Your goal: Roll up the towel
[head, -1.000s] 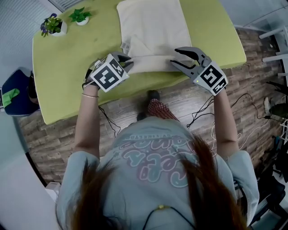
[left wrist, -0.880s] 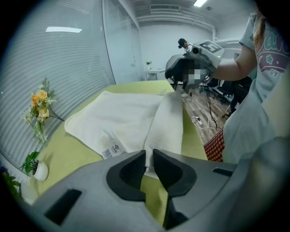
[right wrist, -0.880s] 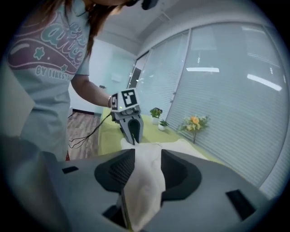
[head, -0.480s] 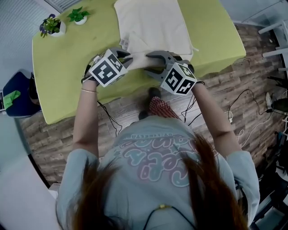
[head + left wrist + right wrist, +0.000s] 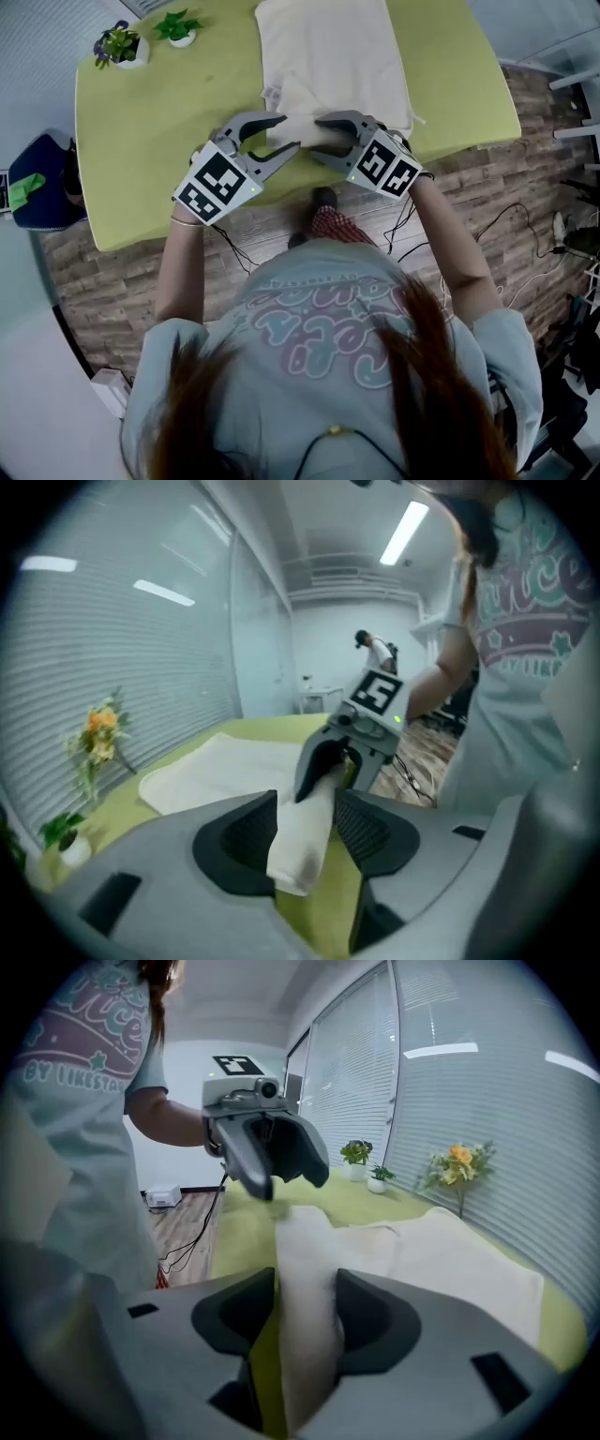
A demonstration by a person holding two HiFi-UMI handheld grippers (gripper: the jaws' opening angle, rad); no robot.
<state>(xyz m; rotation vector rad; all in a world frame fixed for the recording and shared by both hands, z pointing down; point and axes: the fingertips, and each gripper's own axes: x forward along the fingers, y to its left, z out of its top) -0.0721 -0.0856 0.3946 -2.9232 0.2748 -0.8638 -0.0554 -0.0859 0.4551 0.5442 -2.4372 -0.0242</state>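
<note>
A cream towel [image 5: 328, 47] lies on the green table [image 5: 150, 141], and its near end is wound into a roll [image 5: 305, 127] by the table's front edge. My left gripper [image 5: 289, 132] is raised and tilted at the roll's left end. Its jaws have just been opening, and the roll's end [image 5: 300, 841] sits loosely between them with a gap at the right pad. My right gripper [image 5: 317, 138] has opened a little wider and straddles the roll [image 5: 305, 1335] near its middle, with the cloth filling the space between its pads. The two grippers face each other closely.
Two small potted plants [image 5: 117, 47] [image 5: 178, 26] stand at the table's far left corner. Yellow flowers [image 5: 459, 1162] stand by the window blinds. A blue chair [image 5: 37, 183] is left of the table. Cables [image 5: 422, 225] trail on the wooden floor.
My right gripper swung left from the roll's right end to its middle. My left gripper let go of the roll's left end, opened and rose.
</note>
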